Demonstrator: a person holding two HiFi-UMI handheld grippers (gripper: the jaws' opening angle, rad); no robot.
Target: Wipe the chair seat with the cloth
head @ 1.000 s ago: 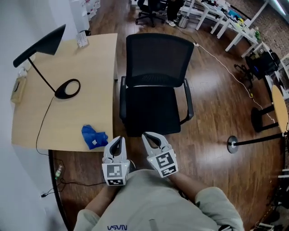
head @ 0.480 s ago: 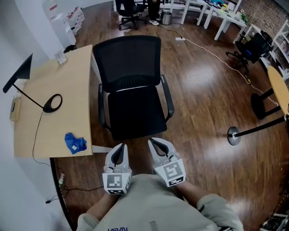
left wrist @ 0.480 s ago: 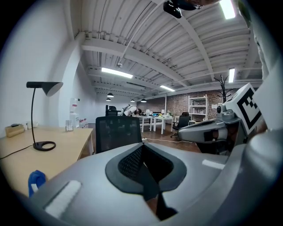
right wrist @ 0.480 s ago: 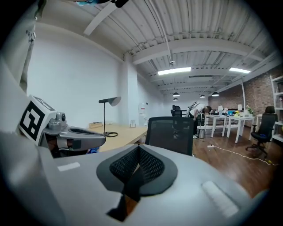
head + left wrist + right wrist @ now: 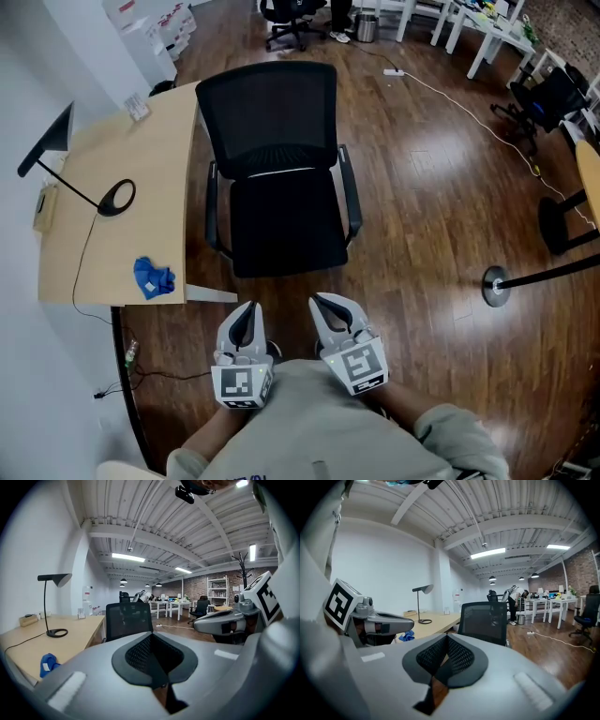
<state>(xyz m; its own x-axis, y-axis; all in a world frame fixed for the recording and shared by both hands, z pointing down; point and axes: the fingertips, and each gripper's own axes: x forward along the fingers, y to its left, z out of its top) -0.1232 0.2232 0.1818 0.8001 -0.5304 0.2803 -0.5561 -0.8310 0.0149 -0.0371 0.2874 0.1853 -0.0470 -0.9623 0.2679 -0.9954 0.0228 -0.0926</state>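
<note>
A black office chair (image 5: pixel 281 187) with a mesh back faces me; its seat (image 5: pixel 286 234) is bare. A crumpled blue cloth (image 5: pixel 153 277) lies near the front edge of the wooden desk (image 5: pixel 112 169) to the chair's left. Both grippers hover close to my body, in front of the chair. My left gripper (image 5: pixel 246 319) is shut with nothing in it, and my right gripper (image 5: pixel 326 307) is shut and empty too. The cloth (image 5: pixel 47 663) shows low at the left in the left gripper view, the chair (image 5: pixel 127 619) straight ahead. In the right gripper view the chair (image 5: pixel 483 616) stands ahead, the cloth (image 5: pixel 407 636) at the left.
A black desk lamp (image 5: pixel 80 178) with its cable stands on the desk. A stanchion base (image 5: pixel 494 286) rests on the wood floor at the right. White tables and other chairs (image 5: pixel 300 19) stand farther back. A cable (image 5: pixel 478 117) runs across the floor.
The view has shifted: chair and desk first slid left, then back slightly right and farther off. Both grippers stay shut, close to my body. The cloth has not moved on the desk.
</note>
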